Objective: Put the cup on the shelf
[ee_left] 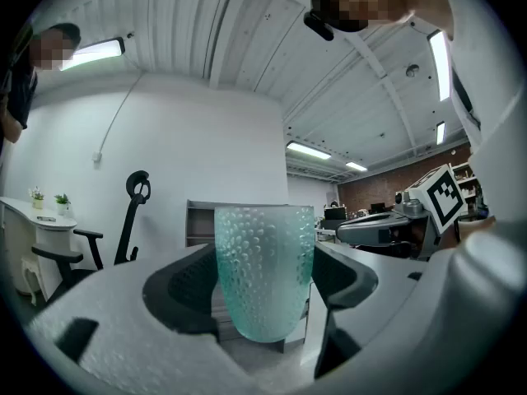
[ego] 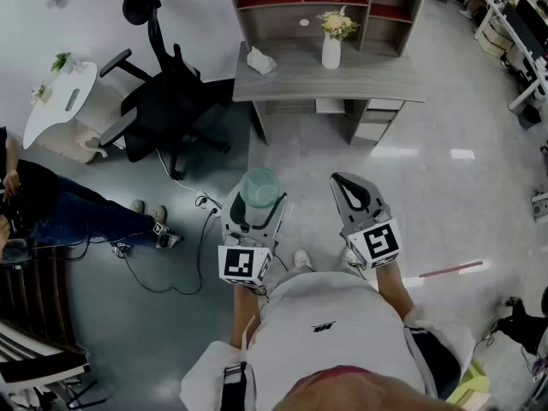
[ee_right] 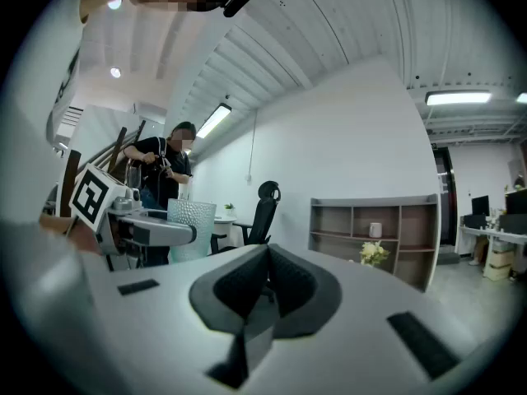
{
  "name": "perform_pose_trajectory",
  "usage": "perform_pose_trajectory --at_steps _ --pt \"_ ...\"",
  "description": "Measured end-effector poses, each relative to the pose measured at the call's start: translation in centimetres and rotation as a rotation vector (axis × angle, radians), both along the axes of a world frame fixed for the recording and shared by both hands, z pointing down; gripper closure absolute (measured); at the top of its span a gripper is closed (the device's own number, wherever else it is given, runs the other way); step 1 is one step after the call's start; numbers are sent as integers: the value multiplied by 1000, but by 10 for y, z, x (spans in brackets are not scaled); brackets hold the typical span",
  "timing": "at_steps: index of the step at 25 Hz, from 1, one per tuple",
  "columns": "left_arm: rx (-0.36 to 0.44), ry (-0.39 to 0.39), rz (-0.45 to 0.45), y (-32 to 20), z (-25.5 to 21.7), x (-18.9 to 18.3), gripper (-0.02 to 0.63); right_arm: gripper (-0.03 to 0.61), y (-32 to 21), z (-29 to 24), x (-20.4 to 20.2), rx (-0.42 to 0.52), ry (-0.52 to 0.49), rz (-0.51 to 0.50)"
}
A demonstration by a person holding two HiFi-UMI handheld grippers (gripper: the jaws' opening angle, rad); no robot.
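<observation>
Here, left tongs (ego: 256, 207) grip the cup (ego: 259, 184), well apart from desk edge (ego: 330, 98).

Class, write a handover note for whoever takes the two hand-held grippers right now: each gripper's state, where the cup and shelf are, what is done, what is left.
Left hand-held gripper: closed on the cup, held upright in the air.
Right hand-held gripper: jaws together, empty.
Shelf: ahead across the floor, on top of the desk.
Done: cup grasped.
Left: walk up, set the cup on the shelf, release.
</observation>
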State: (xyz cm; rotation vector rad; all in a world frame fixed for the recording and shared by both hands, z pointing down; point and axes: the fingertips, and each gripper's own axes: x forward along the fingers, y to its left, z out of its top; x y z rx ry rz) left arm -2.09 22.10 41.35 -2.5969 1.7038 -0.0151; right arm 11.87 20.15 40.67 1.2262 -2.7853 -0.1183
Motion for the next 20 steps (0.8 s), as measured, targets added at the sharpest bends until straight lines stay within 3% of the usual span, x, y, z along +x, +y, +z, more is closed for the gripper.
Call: perform_pose_trajectory --at_steps 6,20 --pt "1 5 15 -10 4 -28 259 551 -6 1 -31 11 -18 6" --pt "31 0 36 -45 0 -55 259 551 -34 -2 -64 28 0 19"
